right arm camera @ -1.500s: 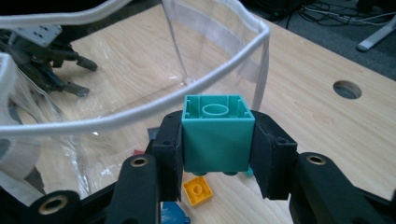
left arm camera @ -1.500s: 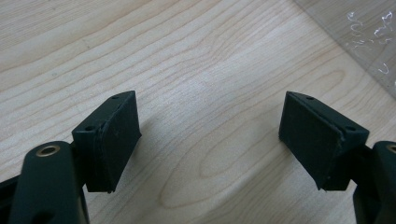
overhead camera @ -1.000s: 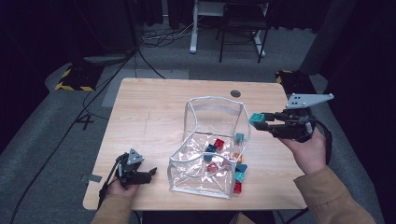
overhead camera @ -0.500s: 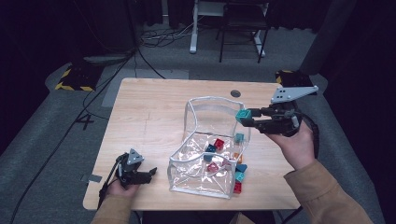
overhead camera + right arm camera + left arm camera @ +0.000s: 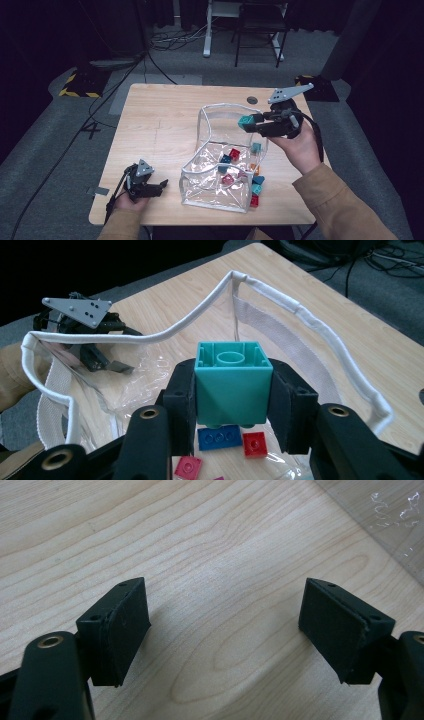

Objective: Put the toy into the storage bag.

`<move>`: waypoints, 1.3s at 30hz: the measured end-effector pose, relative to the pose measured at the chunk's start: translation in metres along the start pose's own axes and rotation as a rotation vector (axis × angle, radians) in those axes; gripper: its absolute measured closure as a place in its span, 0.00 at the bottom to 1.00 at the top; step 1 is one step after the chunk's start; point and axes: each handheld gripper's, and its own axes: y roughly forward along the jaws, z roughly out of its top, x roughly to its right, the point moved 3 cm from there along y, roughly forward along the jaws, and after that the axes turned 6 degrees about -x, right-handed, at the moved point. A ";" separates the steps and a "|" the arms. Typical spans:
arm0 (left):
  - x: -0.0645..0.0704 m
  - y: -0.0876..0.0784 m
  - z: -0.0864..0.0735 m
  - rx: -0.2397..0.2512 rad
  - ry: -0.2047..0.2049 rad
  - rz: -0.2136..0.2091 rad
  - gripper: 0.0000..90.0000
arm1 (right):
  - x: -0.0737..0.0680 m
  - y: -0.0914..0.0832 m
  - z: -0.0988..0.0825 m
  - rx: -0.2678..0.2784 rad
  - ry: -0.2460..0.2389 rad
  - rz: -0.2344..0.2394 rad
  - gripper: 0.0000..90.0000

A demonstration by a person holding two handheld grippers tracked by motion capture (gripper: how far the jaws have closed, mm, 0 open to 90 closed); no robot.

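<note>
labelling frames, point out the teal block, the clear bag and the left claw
teal block [image 5: 232, 385], right gripper view, front face
clear bag [image 5: 220, 106], high view, white rim
left claw [image 5: 225, 630], left gripper view, midway between its open fingertips

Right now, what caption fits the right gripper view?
Right gripper holds a teal plastic building block above a clear white-rimmed bag.

Both flanks of the teal block [image 5: 233, 385] were covered by the right claw [image 5: 233, 407], and its lower edge overlapped the blue brick [image 5: 218, 436] lying under it. In the high view the small bricks inside the clear pouch [image 5: 215, 187] were blurred by crinkled plastic; their stud counts could not be read. The left claw [image 5: 225, 630] was cut off along the bottom edge of the left gripper view. The pouch corner ran off that view's upper right edge.
</note>
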 end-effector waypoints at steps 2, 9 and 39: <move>0.000 0.000 0.000 0.000 0.001 0.002 0.23 | 0.000 0.005 0.002 -0.012 -0.003 0.003 0.65; 0.000 0.000 0.000 0.000 0.000 0.000 0.23 | -0.001 0.024 0.005 -0.063 -0.005 0.017 0.65; 0.000 0.000 0.000 0.000 0.000 0.000 0.23 | -0.024 0.082 0.000 -0.347 -0.076 0.026 0.53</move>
